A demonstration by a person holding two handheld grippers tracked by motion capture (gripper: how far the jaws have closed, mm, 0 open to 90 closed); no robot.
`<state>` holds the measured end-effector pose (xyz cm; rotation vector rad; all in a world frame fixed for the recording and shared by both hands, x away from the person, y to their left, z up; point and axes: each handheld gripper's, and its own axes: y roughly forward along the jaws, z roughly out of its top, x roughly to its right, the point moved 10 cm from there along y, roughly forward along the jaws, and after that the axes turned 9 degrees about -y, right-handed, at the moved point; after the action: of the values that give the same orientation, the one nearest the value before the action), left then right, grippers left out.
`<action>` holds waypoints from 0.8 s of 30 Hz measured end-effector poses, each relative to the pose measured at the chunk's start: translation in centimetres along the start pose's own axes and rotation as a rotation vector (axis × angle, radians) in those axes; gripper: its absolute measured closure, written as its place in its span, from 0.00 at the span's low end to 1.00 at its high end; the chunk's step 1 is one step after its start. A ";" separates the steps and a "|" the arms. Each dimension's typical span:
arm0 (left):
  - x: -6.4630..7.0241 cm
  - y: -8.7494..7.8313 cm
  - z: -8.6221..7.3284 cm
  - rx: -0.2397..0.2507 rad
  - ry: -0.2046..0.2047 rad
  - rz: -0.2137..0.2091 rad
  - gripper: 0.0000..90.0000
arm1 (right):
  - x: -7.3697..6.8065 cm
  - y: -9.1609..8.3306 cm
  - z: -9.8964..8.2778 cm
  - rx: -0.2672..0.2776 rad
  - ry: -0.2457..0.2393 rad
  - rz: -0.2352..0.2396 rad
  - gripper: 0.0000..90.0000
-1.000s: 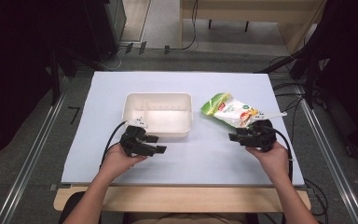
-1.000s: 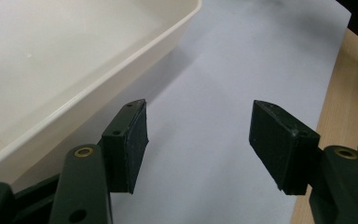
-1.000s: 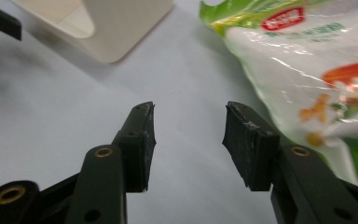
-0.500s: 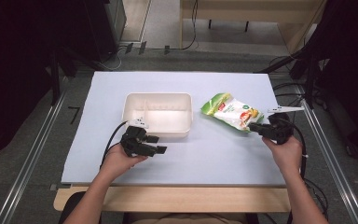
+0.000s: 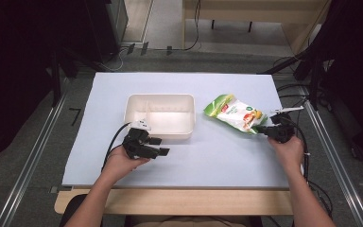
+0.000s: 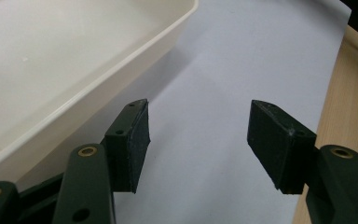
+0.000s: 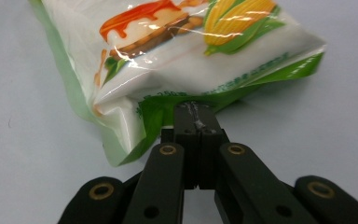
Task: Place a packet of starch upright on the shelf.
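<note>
Tongs point(image 7: 196, 112) pinched on snack bag point(image 7: 177, 56)

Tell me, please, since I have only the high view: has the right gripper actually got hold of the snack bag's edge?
Observer: Yes. In the right gripper view, the right gripper has its jaws pressed together on the green bottom seam of the snack bag.
Operator: Thank you. And are the left gripper's jaws open?
Observer: Yes. The left gripper stands wide open with bare table between its pads.
Operator: How near is it to the tray?
Observer: The tray wall runs just beside one pad, apart from it.
</note>
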<state>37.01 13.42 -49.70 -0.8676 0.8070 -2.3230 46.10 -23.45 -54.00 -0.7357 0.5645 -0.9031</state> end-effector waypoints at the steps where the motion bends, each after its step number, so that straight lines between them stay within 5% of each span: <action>1: 0.0 0.0 0.0 -0.001 0.000 -0.001 0.44 | -0.2 0.3 0.0 -0.007 -0.002 0.006 1.00; 10: 0.0 0.0 0.0 0.000 0.001 0.000 0.44 | -1.5 0.8 0.0 -0.022 -0.026 0.018 1.00; 24: 0.0 -0.2 0.0 0.007 -0.007 -0.010 0.44 | -6.1 1.5 1.1 -0.013 -0.120 0.079 1.00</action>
<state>37.00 13.54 -49.58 -0.8783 0.7927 -2.3286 44.49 -17.31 -53.65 -0.7689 0.4899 -0.7769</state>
